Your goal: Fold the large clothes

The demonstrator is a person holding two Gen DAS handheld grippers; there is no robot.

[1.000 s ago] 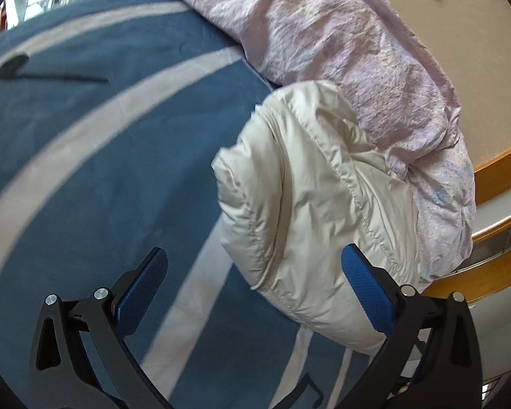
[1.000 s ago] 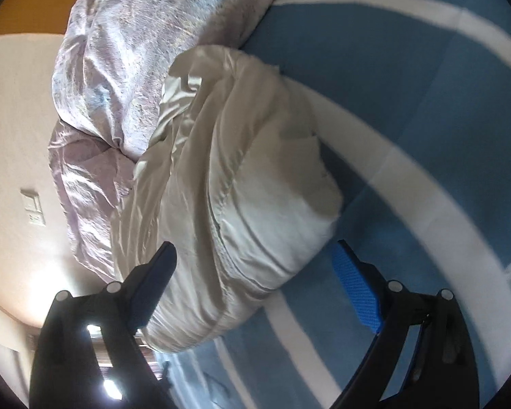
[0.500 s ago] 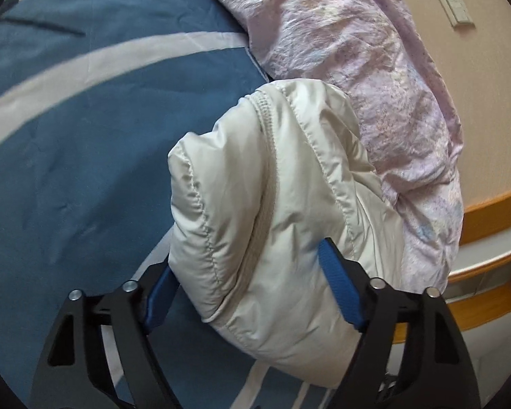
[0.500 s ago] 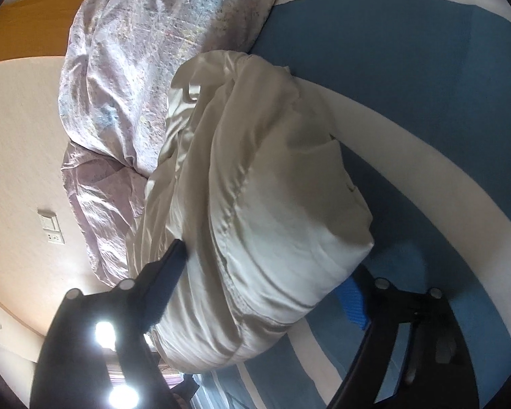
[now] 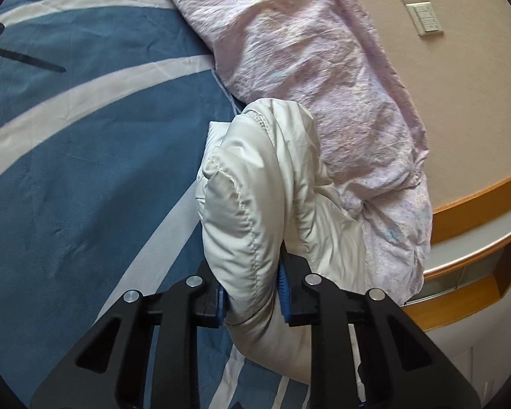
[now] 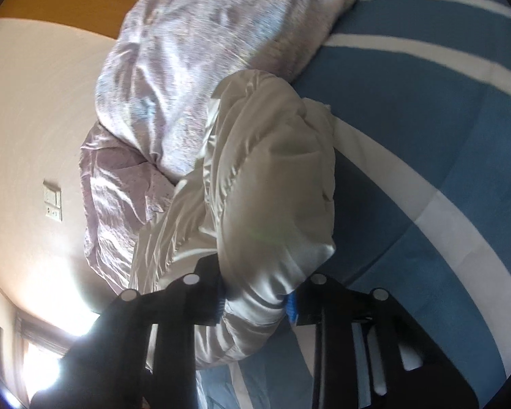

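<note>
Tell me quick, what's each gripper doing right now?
Left gripper: shut on the jacket.
Right gripper: shut on the jacket too.

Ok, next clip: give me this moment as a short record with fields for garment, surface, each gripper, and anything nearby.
garment: cream quilted puffer jacket, bunched into a thick roll
surface: blue bedspread with white stripes
left gripper: shut on the jacket, blue pads pinching a fold
right gripper: shut on the jacket, at another part of the roll
nearby: crumpled pale pink floral duvet touching the jacket on its far side
background: beige wall with white switch plate; orange wooden ledge
</note>
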